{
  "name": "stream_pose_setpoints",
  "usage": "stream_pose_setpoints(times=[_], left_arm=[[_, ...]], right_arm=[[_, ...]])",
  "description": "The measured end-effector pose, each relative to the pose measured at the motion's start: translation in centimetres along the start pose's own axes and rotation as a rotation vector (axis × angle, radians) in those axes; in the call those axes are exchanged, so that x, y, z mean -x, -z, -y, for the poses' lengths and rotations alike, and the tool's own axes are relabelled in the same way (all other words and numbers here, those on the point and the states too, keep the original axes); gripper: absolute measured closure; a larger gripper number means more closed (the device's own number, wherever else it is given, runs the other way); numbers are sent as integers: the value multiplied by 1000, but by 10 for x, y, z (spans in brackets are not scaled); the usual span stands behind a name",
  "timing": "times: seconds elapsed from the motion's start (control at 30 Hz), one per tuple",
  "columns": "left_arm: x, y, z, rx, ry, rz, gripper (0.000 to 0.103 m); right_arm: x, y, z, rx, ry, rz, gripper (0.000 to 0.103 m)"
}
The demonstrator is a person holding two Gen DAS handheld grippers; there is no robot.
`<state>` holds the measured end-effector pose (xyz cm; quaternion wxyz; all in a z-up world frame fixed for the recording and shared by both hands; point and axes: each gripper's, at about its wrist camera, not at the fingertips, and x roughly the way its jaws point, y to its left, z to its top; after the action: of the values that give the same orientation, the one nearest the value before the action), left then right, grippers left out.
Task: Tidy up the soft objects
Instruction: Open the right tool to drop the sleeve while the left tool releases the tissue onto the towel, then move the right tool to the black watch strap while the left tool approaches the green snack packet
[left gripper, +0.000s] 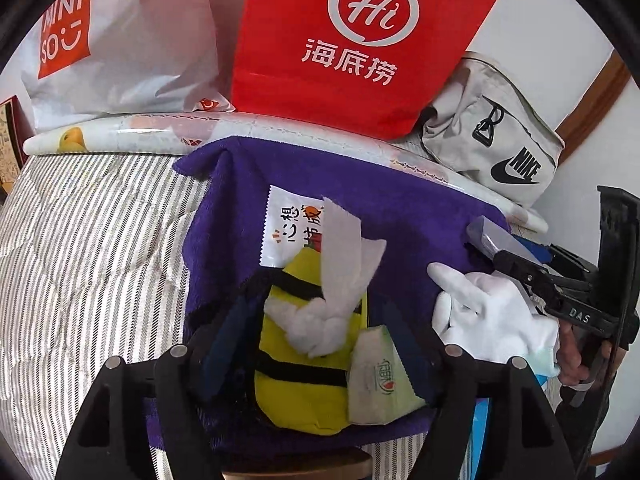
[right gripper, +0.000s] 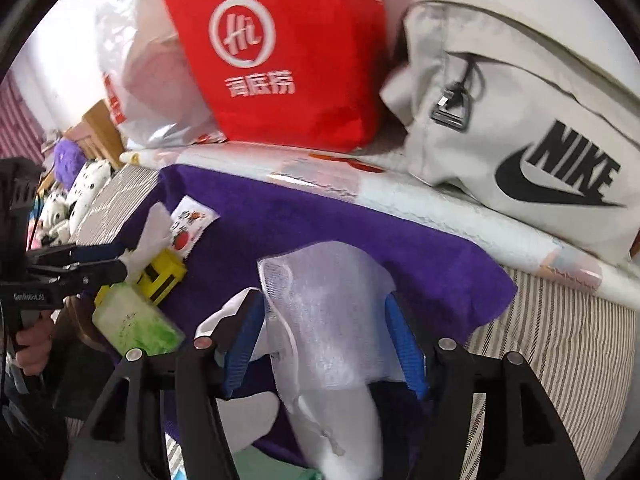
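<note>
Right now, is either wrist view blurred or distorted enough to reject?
Left wrist: sharp, the red bag print is crisp; fisheye bends the edges, corners are black. Right wrist: motion-smeared, the red bag's characters and the green pack are soft, though the Nike bag stays readable.

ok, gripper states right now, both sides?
Left gripper: jaws open around the yellow black-striped plush pouch and crumpled white tissue; grip unclear.
Right gripper: jaws open around the white mesh drawstring bag; not clamped.

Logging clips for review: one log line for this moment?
left gripper: jaws open astride yellow black-striped fabric item | right gripper: white mesh pouch between jaws, grip unclear
</note>
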<state>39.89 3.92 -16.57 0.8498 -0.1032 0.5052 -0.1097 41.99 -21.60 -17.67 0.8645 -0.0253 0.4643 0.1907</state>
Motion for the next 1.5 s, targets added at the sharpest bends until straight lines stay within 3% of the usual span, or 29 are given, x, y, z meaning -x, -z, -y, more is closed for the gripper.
stream_pose_setpoints(times=[0.27, 0.6, 0.83, 1.1, 1.23, 1.4, 1.5], left_arm=[[10, 1, -7, 22, -11, 37, 28], [38, 7, 3, -22, 3, 84, 28], [96, 62, 13, -127, 41, 123, 29], [148, 153, 24, -239, 48, 113, 29], [140, 202, 31, -267, 89, 27, 29], [113, 235, 44, -286, 143, -52, 29], [99, 243, 57, -333, 92, -54, 29]], right_arm=[[11, -5, -10, -15, -38, 73, 37], [64, 6, -44, -3, 36, 177, 37], [111, 61, -85, 79, 71, 196, 37], [153, 122, -104, 17, 18, 218, 37], [163, 153, -105, -24, 15, 184, 37], [177, 190, -98, -103, 0, 176, 37], [185, 210, -94, -143, -16, 178, 37]])
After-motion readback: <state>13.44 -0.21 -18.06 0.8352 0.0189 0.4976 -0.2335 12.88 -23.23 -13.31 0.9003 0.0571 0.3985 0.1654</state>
